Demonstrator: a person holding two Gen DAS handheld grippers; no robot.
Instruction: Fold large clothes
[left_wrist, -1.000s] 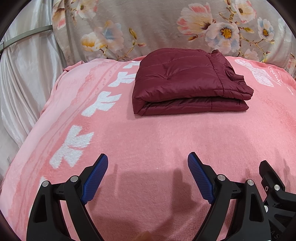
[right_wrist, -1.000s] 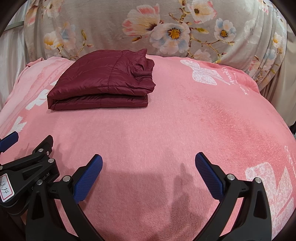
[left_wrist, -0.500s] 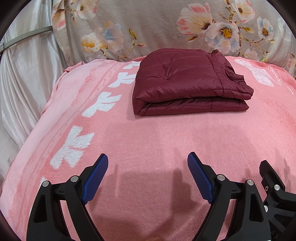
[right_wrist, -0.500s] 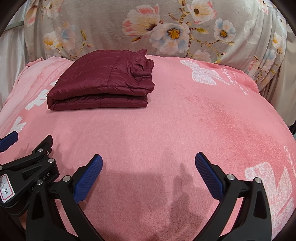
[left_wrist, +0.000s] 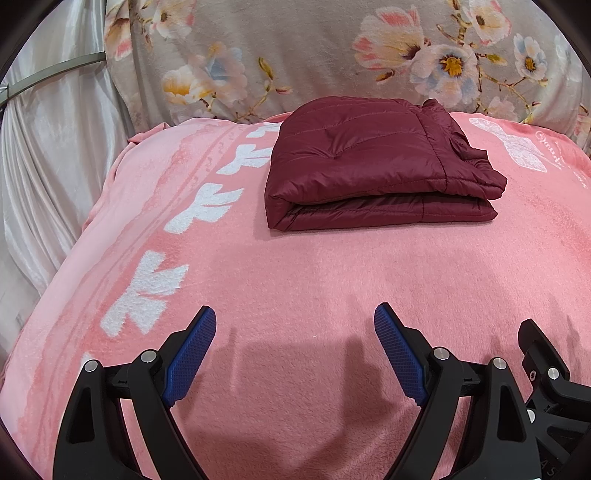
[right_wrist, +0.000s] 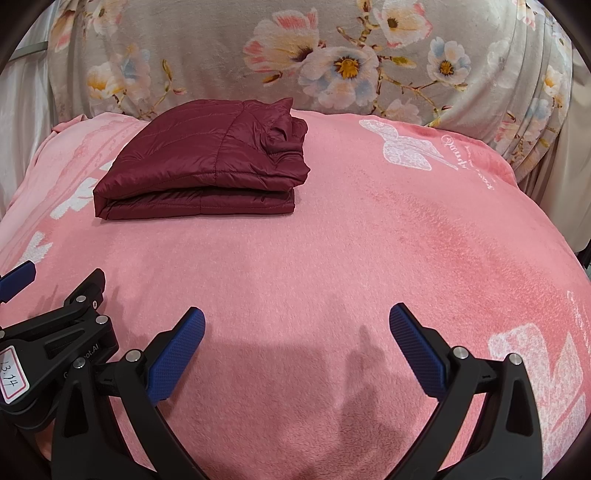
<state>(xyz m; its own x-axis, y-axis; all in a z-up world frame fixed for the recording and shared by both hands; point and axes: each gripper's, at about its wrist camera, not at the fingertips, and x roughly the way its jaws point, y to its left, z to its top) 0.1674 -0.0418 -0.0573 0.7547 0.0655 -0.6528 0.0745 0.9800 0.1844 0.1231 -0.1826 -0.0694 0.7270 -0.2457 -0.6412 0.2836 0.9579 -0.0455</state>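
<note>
Pink blanket (left_wrist: 332, 295) is seen under both opened, empty hand-held grippers, left (left_wrist: 295, 354) and right (right_wrist: 297, 356); ahead, the maroon jacket (left_wrist: 369, 173) is folded already, so little seems left.

Glossy quilted jacket (left_wrist: 369, 166), fleecy blanket (left_wrist: 295, 277)

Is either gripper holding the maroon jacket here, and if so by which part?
Nothing is held. The left gripper and right gripper both have their jaws open over the pink blanket, apart from the folded jacket.
</note>
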